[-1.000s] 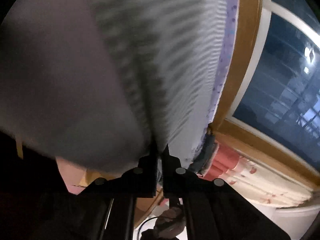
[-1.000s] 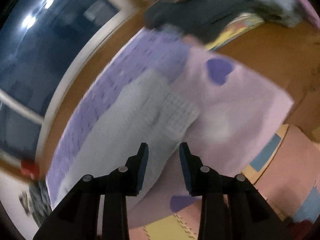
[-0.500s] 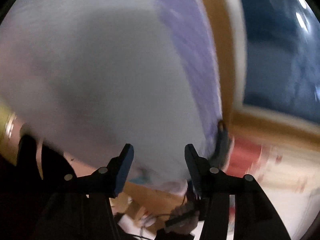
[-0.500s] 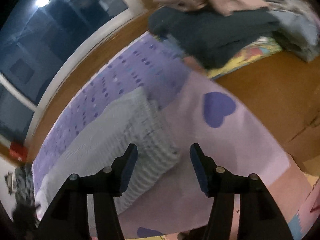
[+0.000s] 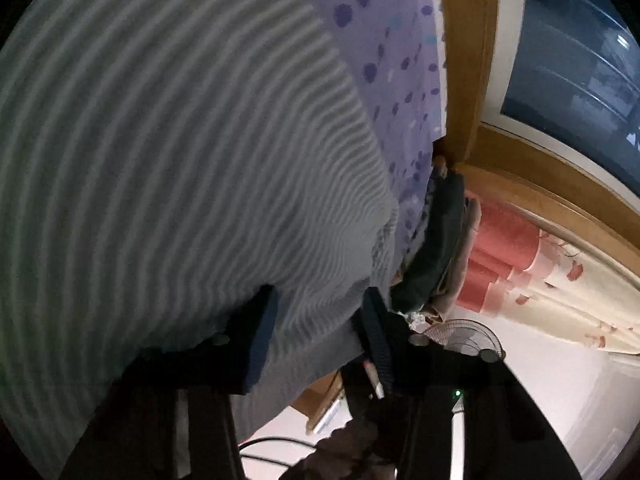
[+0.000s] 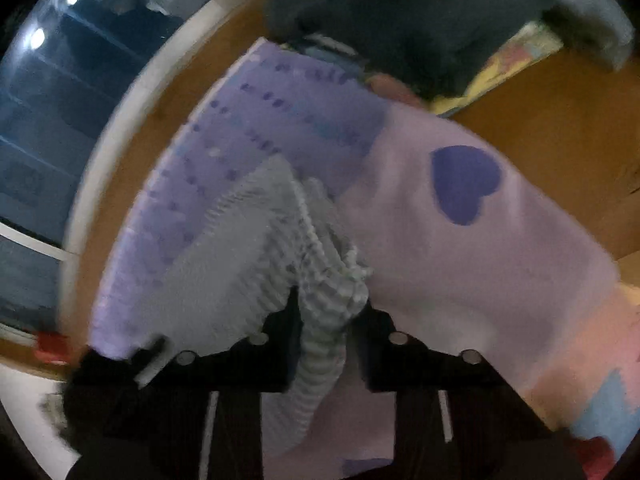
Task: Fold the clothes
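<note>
Sweater: grey ribbed knit sweater [image 6: 256, 264], lying on the purple mat, running from 8 o'clock up to centre in the right wrist view; fills the frame from 7 to 1 o'clock in the left wrist view [image 5: 168, 152]
Sweater hem: bunched into ridges at centre of the right wrist view, one fold hanging down between the right fingers
Right gripper [image 6: 326, 334]: fingers apart, knit lying in the gap; contact with the pads cannot be told, frame blurred
Left gripper [image 5: 318, 330]: fingers spread, sweater edge lying between them, not pinched
Mat: purple, dotted half [image 6: 248, 120] at 11 o'clock of the sweater, paler half with a dark heart [image 6: 464, 184] at 2 o'clock
Clothes pile: dark folded clothes [image 6: 400, 16] at 12 o'clock past the mat edge; same stack seen edge-on at 4 o'clock in the left wrist view [image 5: 440, 240]
Floor: wood [image 6: 560, 104], around the mat
Window: dark glass [image 6: 72, 88] at 10 o'clock
Curtain: cream and red [image 5: 540, 272] at 4 o'clock
Fan: small wire fan [image 5: 468, 338], just beside the left gripper's right finger
</note>
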### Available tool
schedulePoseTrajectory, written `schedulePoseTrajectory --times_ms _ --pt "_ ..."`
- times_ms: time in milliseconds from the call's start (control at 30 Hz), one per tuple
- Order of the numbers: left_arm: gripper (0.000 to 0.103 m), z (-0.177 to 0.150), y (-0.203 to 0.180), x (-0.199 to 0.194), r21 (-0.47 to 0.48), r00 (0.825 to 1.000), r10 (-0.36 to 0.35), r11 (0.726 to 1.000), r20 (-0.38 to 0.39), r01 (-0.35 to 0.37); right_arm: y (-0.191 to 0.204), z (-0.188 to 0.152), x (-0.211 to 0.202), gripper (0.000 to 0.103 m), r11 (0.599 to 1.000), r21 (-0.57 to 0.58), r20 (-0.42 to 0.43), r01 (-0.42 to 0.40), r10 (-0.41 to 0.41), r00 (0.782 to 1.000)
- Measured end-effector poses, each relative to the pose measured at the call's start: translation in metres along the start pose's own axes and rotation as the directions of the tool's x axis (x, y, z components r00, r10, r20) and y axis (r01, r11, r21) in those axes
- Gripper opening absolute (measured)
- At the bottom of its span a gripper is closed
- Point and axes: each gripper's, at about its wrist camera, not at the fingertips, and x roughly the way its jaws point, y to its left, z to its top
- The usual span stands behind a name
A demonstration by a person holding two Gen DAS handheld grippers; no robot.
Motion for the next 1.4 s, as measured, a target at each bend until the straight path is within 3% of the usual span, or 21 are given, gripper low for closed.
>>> schedulePoseTrajectory --times_ms 100,200,233,300,433,467,700,833,900,1000,1100,1133,1233,1300,1400 --pt "0.032 0.001 0.012 -0.001 -0.115 0.999 -0.045 0.992 -0.006 0.044 0.020 0.003 -0.017 0.017 0.985 -0.148 0.048 -0.086 0.094 0.994" --pt "0.032 0.004 0.007 -0.001 -0.129 0.999 -0.049 0.990 0.016 0.051 0.065 0.005 -0.033 0.016 0.922 -0.363 0.066 -0.133 0.168 0.984" --pt "0.032 0.002 0.004 -0.008 -0.105 0.998 -0.048 0.993 0.047 0.052 0.086 0.002 -0.040 0.016 0.879 -0.446 0.050 -0.168 0.211 0.976" --pt "0.032 0.001 -0.004 -0.016 -0.054 0.994 -0.066 0.996 0.090 0.071 0.132 -0.013 -0.055 0.016 0.742 -0.628 -0.012 -0.234 0.292 0.956" --pt "0.032 0.007 0.003 -0.057 -0.004 0.980 -0.161 0.987 0.115 0.163 0.209 -0.064 -0.061 0.016 0.457 -0.843 -0.145 -0.284 0.316 0.938" --pt "0.032 0.010 0.006 -0.072 -0.002 0.975 -0.179 0.984 0.130 0.181 0.222 -0.077 -0.060 0.016 0.410 -0.864 -0.171 -0.293 0.307 0.936" --pt "0.032 0.035 0.042 -0.183 0.017 0.936 -0.287 0.957 0.205 0.289 0.321 -0.182 -0.028 0.016 0.206 -0.928 -0.247 -0.310 0.281 0.927" --pt "0.032 0.050 0.082 -0.276 0.060 0.930 -0.261 0.965 0.259 0.254 0.378 -0.246 -0.010 0.016 0.096 -0.945 -0.280 -0.314 0.265 0.923" --pt "0.032 0.060 0.099 -0.324 0.092 0.932 -0.237 0.971 0.275 0.220 0.410 -0.289 -0.001 0.016 0.069 -0.951 -0.273 -0.301 0.267 0.924" --pt "0.032 0.084 0.125 -0.399 0.137 0.948 -0.167 0.981 0.269 0.134 0.463 -0.353 0.023 0.016 0.068 -0.966 -0.225 -0.250 0.258 0.940" --pt "0.032 0.105 0.157 -0.463 0.121 0.965 -0.070 0.992 0.252 0.040 0.510 -0.413 0.047 0.016 0.098 -0.973 -0.185 -0.210 0.219 0.958" --pt "0.032 0.112 0.168 -0.485 0.115 0.968 -0.040 0.993 0.246 0.011 0.524 -0.433 0.057 0.016 0.087 -0.978 -0.170 -0.191 0.210 0.963" --pt "0.024 0.121 0.201 -0.527 0.074 0.971 -0.066 0.996 0.230 0.050 0.545 -0.487 0.091 0.016 0.049 -0.997 -0.057 -0.065 0.164 0.985" --pt "0.024 0.119 0.202 -0.555 0.126 0.963 -0.072 0.991 0.259 0.041 0.552 -0.517 0.116 0.016 0.035 -0.999 0.011 0.007 0.114 0.993" --pt "0.025 0.116 0.205 -0.597 0.201 0.950 -0.085 0.979 0.302 0.023 0.559 -0.538 0.130 0.016 0.055 -0.997 0.060 0.055 0.090 0.994"
